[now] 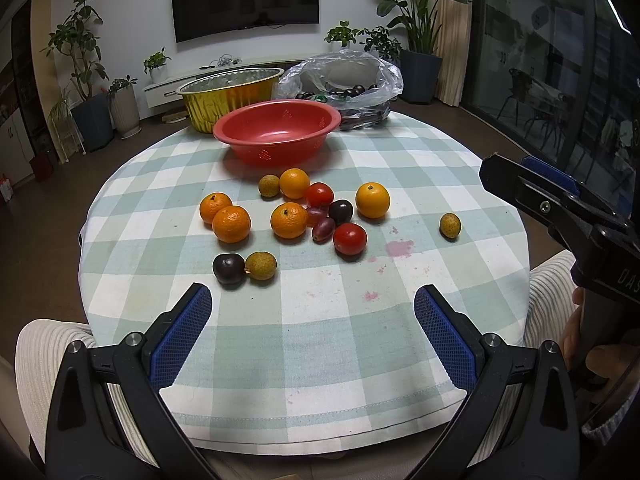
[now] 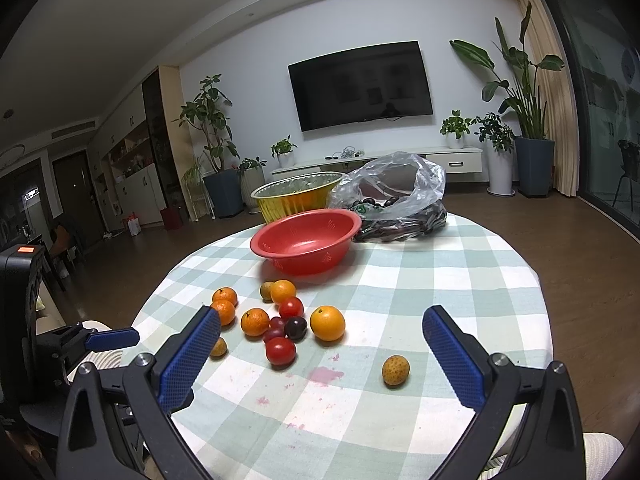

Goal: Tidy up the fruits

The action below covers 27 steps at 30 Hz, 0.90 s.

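Loose fruit lies mid-table: several oranges (image 1: pixel 231 223), two red tomatoes (image 1: pixel 350 238), dark plums (image 1: pixel 228 268), small reddish fruits (image 1: pixel 323 228) and yellow-brown loquats (image 1: pixel 261 265). One loquat (image 1: pixel 450 225) lies apart at the right; it also shows in the right wrist view (image 2: pixel 395 370). A red bowl (image 1: pixel 278 132) stands empty behind them, also in the right wrist view (image 2: pixel 306 240). My left gripper (image 1: pixel 312 312) is open and empty near the table's front edge. My right gripper (image 2: pixel 321 334) is open and empty, above the front right of the table.
A gold foil bowl (image 1: pixel 230 98) and a clear plastic bag of dark fruit (image 1: pixel 344 88) stand behind the red bowl. The round table has a green checked cloth (image 1: pixel 320 360) with pink stains. My knees are under the front edge.
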Motion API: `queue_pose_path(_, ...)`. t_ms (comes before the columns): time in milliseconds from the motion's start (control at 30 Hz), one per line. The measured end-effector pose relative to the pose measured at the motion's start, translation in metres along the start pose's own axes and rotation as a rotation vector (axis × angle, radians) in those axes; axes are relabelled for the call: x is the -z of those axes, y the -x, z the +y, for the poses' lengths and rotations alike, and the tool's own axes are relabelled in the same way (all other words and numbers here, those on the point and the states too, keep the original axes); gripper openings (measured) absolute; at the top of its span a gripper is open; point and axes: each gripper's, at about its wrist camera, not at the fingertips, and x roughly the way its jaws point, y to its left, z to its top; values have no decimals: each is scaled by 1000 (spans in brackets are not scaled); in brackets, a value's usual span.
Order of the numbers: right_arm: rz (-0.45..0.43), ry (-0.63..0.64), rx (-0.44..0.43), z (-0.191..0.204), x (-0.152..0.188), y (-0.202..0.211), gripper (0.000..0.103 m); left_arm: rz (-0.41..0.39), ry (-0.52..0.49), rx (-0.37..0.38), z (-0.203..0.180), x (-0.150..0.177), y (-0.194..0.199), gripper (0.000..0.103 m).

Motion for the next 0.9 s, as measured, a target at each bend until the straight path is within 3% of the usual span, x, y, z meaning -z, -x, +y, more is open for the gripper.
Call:
queue_pose_path(400, 12, 0, -3, 7, 10, -5, 103, -1, 1, 2, 1, 0, 0, 103)
queue_pose_path(900, 148, 6, 33, 3, 16, -26, 103, 29, 52, -20, 25, -5, -13, 103)
